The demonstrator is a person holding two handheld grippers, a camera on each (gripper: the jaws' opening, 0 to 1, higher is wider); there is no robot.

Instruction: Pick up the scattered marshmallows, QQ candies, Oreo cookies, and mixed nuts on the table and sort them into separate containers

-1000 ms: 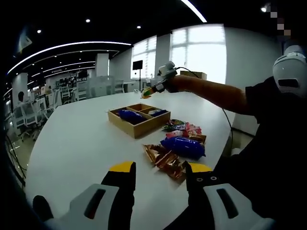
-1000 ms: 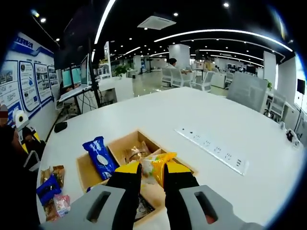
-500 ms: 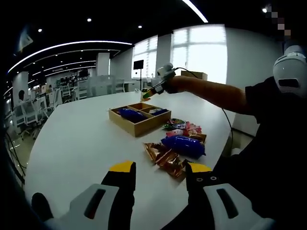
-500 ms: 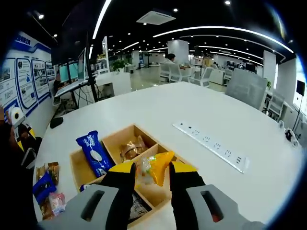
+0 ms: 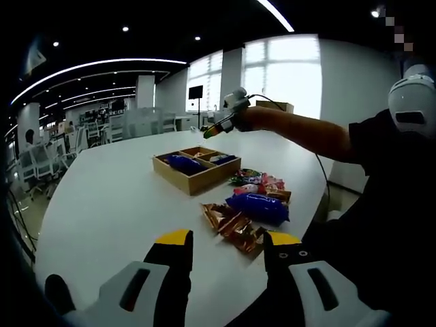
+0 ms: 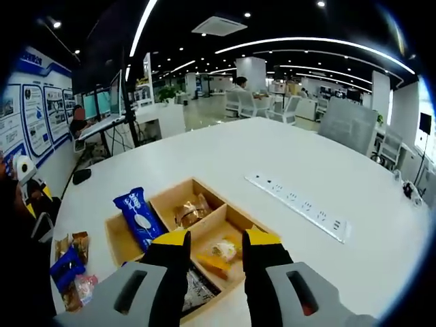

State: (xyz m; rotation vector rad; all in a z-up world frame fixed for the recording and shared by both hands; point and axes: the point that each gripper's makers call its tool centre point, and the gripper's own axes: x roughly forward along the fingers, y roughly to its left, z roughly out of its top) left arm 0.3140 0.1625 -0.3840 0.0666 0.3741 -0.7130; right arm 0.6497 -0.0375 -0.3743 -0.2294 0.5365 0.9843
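I'm hovering the right gripper (image 6: 214, 240), jaws spread and holding nothing, above the wooden tray (image 6: 119, 248); wide bare table (image 6: 272, 157) lies beyond. The yellow packet (image 6: 219, 253) is lying in the compartment between my fingertips; a blue Oreo pack (image 6: 138, 219) is filling the left one. My left gripper (image 5: 223, 238), jaws parted, is idling near the scattered snacks (image 5: 255, 204).

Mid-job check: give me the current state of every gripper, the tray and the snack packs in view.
Right gripper: open, empty, above the tray.
Left gripper: open, empty.
Wooden tray: on the table, partly filled.
Yellow snack pack: lying in a tray compartment.
Blue Oreo pack: leaning in a tray compartment.
Loose packs: unsorted on the table.
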